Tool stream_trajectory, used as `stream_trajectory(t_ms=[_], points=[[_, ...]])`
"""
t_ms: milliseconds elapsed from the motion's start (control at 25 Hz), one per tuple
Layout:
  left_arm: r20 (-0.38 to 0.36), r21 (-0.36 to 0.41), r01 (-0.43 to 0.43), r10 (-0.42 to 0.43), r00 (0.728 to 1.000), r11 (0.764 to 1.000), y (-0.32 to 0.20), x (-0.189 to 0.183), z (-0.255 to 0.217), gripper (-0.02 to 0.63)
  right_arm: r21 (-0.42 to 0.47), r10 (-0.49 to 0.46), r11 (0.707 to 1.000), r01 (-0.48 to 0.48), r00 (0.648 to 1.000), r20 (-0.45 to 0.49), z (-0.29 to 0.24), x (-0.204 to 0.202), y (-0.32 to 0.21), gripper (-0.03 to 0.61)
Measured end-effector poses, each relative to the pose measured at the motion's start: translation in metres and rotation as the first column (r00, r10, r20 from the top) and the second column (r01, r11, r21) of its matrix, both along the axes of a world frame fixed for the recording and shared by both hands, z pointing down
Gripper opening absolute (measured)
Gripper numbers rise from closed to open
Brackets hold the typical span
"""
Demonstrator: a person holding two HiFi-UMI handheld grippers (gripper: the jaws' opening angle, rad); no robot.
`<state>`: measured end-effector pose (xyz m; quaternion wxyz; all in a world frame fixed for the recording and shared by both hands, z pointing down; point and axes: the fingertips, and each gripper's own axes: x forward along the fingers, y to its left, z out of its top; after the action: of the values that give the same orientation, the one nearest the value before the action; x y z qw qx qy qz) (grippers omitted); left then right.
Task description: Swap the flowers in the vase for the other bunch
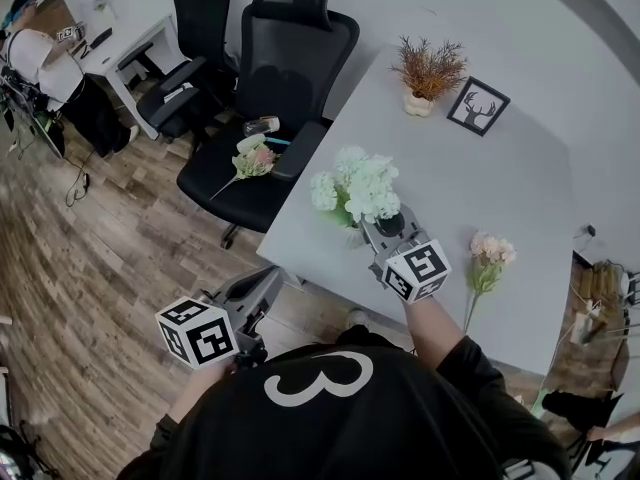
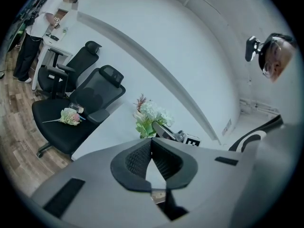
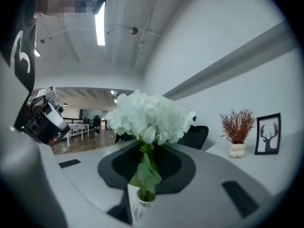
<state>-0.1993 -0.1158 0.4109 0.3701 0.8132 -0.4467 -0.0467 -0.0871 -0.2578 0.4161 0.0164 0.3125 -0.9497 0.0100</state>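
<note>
A bunch of white flowers [image 1: 358, 186] stands upright over the white table [image 1: 520, 178]. My right gripper [image 1: 386, 228] is shut on its green stem [image 3: 144, 161]. In the right gripper view the stem's foot sits in the mouth of a small white vase [image 3: 137, 204] just below the jaws. A pink bunch [image 1: 488, 255] lies flat on the table to the right of that gripper. My left gripper [image 1: 256, 298] hangs off the table's near left edge, shut with nothing in it; in its own view the left gripper's [image 2: 152, 145] pads meet. The vase is hidden in the head view.
Another pale bunch [image 1: 252, 158] lies on the seat of a black office chair [image 1: 285, 63] at the table's left edge. A dried plant in a small pot [image 1: 428, 71] and a framed deer picture [image 1: 477, 105] stand at the far end. A person [image 1: 45, 63] works at a distant desk.
</note>
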Motion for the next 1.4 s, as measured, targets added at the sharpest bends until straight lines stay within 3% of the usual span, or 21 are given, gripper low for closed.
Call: stream_trajectory(t_ms=[360,720,1000,1160,1400], points=[[0.015,0.028,-0.04,0.04,0.999,0.999,0.028,-0.012,-0.007,0.011,-0.084,0.119,0.989,-0.12,0.993,-0.022,0.005,0.013,0.004,0.129],[0.014,0.069,-0.034,0.033,0.999,0.997,0.056,-0.028,-0.022,0.011,-0.23,0.206,0.949,-0.217,0.976,-0.073,0.02,0.02,0.008,0.354],[-0.017,0.094,-0.006,0.008,1.0,0.996,0.069,-0.02,-0.029,0.011,-0.204,0.228,0.948,-0.244,0.969,-0.098,0.01,0.045,0.028,0.365],[-0.02,0.097,-0.021,0.024,1.0,0.995,0.086,-0.001,-0.031,0.011,-0.17,0.181,0.968,-0.184,0.983,-0.035,-0.009,0.06,0.074,0.364],[0.002,0.18,-0.101,0.102,0.995,0.979,0.123,0.066,-0.054,0.011,-0.13,0.005,0.991,0.019,0.984,0.175,-0.075,0.095,0.184,0.353]])
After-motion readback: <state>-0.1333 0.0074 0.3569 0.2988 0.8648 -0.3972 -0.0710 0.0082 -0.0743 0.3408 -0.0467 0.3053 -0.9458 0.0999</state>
